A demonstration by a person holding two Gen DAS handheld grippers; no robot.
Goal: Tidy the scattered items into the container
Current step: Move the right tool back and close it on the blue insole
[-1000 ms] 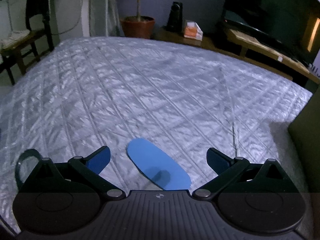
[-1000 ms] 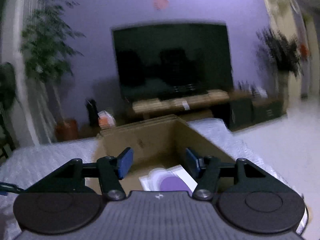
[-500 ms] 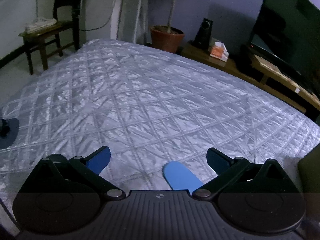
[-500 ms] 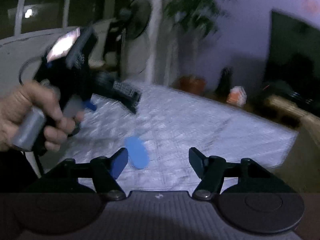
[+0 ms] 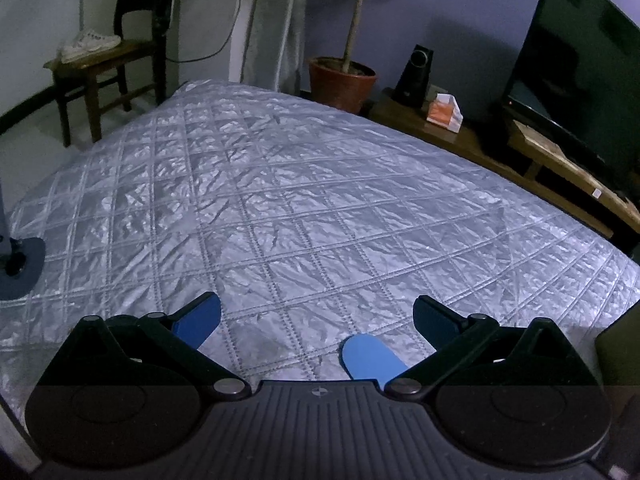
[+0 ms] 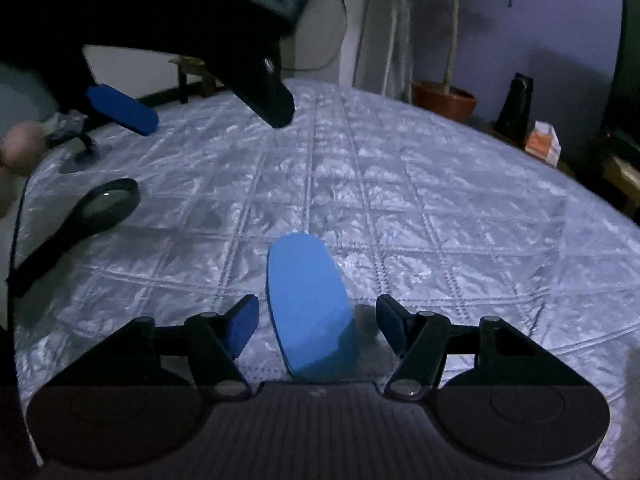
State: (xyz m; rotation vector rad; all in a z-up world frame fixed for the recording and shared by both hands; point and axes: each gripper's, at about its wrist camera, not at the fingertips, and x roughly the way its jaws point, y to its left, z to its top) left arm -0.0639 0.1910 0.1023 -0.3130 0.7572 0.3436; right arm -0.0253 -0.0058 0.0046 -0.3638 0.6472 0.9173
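Note:
A flat blue oval piece [image 6: 308, 304] lies on the quilted silver bedspread [image 6: 400, 208]. My right gripper [image 6: 318, 308] hovers low over it, one finger on each side; its jaws are closing and the pads are still clear of the oval. In the left wrist view only the oval's tip [image 5: 370, 354] shows, near the right finger. My left gripper [image 5: 316, 306] stands wide open with nothing held, and it hangs above the bed at the upper left of the right wrist view [image 6: 214, 122]. The container's dark edge [image 5: 618, 344] shows at the far right.
A black magnifying glass [image 6: 106, 204] lies on the bed left of the oval. Behind it stands a small dark stand on a round base [image 5: 20, 268]. A hand [image 6: 20, 148] is at the left edge. Beyond the bed are a potted plant [image 5: 344, 84], a speaker, a TV and a wooden chair.
The right gripper swung from above the cardboard box over to the bed and came down over the blue oval. The left gripper shifted a little, so the oval slid to the lower right of its view.

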